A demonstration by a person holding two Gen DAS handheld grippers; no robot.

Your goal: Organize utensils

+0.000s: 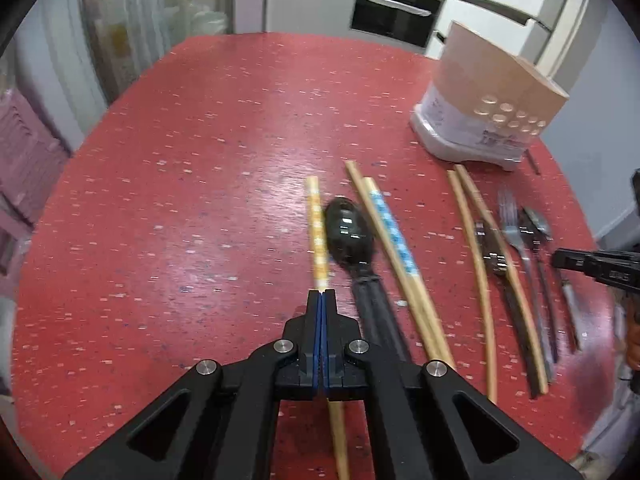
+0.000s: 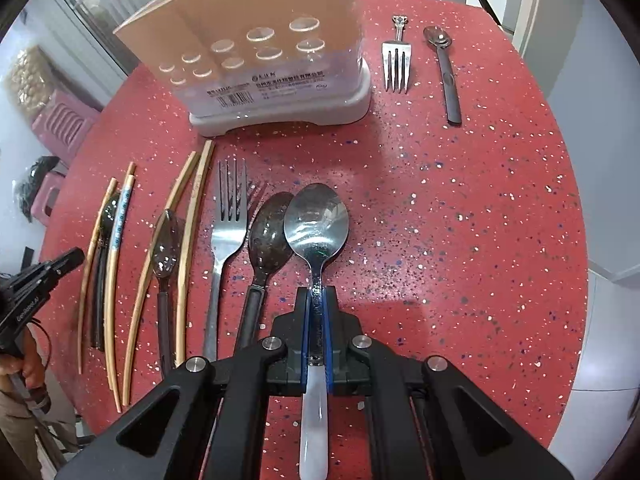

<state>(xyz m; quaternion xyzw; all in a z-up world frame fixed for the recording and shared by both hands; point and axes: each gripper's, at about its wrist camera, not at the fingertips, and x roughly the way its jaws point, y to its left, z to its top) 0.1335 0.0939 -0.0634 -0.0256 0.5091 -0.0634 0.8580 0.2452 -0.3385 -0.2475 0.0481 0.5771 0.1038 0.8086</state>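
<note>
I see the red table (image 2: pixel 460 220) carrying the utensil holder (image 2: pixel 280 80) at its far side. My left gripper (image 1: pixel 322 294) is clamped on a yellow-patterned chopstick (image 1: pixel 318 232); my right gripper (image 2: pixel 316 292) pinches a white-handled spoon (image 2: pixel 316 224) beside the laid-out cutlery.

The tabletop (image 2: pixel 460 208) is red, flecked white and dark. One chopstick (image 1: pixel 319 236) bears orange-and-white checks, another chopstick (image 1: pixel 394 232) blue-and-white ones. The silver spoon (image 2: pixel 316 224) has a white handle. Each black tool (image 2: pixel 316 292) has blue pads.
</note>
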